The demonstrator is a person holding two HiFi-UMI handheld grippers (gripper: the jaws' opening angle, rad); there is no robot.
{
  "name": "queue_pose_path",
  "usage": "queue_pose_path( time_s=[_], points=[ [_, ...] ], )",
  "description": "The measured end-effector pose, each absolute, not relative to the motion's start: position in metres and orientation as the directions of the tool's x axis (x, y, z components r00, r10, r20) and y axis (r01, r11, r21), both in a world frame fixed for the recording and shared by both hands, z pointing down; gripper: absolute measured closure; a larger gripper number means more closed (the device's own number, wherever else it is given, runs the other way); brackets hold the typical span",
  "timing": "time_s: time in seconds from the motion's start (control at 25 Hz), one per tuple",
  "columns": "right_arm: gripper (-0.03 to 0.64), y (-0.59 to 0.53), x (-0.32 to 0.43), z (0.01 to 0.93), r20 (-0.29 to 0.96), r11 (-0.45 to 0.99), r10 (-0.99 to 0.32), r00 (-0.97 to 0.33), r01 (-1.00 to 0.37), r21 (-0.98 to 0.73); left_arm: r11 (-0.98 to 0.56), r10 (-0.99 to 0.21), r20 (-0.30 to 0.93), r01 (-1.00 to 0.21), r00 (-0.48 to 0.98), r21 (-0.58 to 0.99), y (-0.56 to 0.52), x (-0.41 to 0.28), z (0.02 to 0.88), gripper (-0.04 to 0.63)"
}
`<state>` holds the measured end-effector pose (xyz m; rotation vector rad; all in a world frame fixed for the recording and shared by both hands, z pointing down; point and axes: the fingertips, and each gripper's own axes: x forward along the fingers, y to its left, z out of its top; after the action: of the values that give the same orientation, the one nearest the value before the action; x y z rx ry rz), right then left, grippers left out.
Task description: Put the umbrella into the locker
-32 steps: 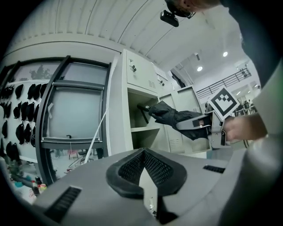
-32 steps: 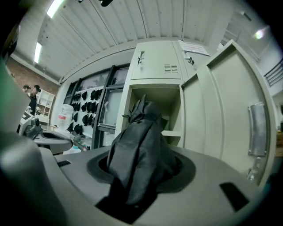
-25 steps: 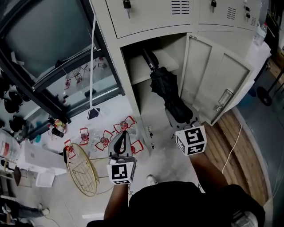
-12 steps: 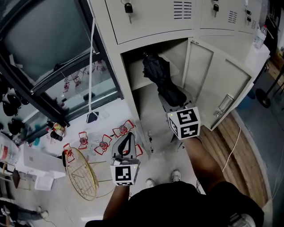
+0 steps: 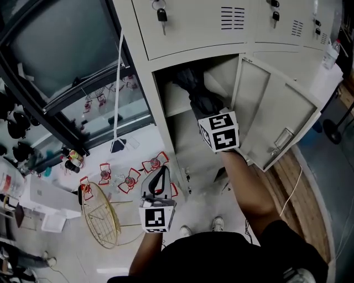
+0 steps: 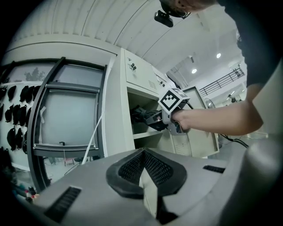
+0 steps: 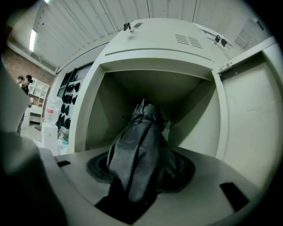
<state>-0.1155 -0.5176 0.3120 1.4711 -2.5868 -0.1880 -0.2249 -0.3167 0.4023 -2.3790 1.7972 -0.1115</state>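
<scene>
A folded black umbrella point(image 5: 194, 91) point(image 7: 140, 141) is clamped between the jaws of my right gripper point(image 5: 206, 110) point(image 7: 141, 176), which is shut on its fabric bundle. The umbrella's far end reaches into the upper compartment of the open beige locker point(image 5: 164, 94) point(image 7: 132, 88), above the inner shelf point(image 5: 178, 104). The left gripper view shows that right gripper point(image 6: 160, 120) and the umbrella point(image 6: 142, 114) at the locker mouth. My left gripper point(image 5: 157, 172) point(image 6: 142, 154) hangs low in front of the locker, shut with nothing in it.
The locker door point(image 5: 276, 119) stands swung open to the right. Keys point(image 5: 162, 14) hang in the shut lockers above. A gold wire basket point(image 5: 102, 213) and small red-framed items point(image 5: 130, 176) lie on the floor at left. A dark-framed window point(image 5: 55, 55) stands left, with a white cord point(image 5: 116, 94).
My right gripper has lifted the umbrella up and forward, from the lower opening into the upper compartment. The left gripper has barely shifted.
</scene>
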Motion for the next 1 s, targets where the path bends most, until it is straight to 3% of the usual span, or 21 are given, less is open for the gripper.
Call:
queue_pose_path(
  time_s=[1.0],
  points=[
    [0.391,-0.603,-0.150,0.332,0.356,0.525,-0.847,-0.394,-0.722,0.451,-0.230,-0.969,-0.054,-0.957,0.242,-0.177,-0.339,-0.220,0.391,0.598]
  ],
)
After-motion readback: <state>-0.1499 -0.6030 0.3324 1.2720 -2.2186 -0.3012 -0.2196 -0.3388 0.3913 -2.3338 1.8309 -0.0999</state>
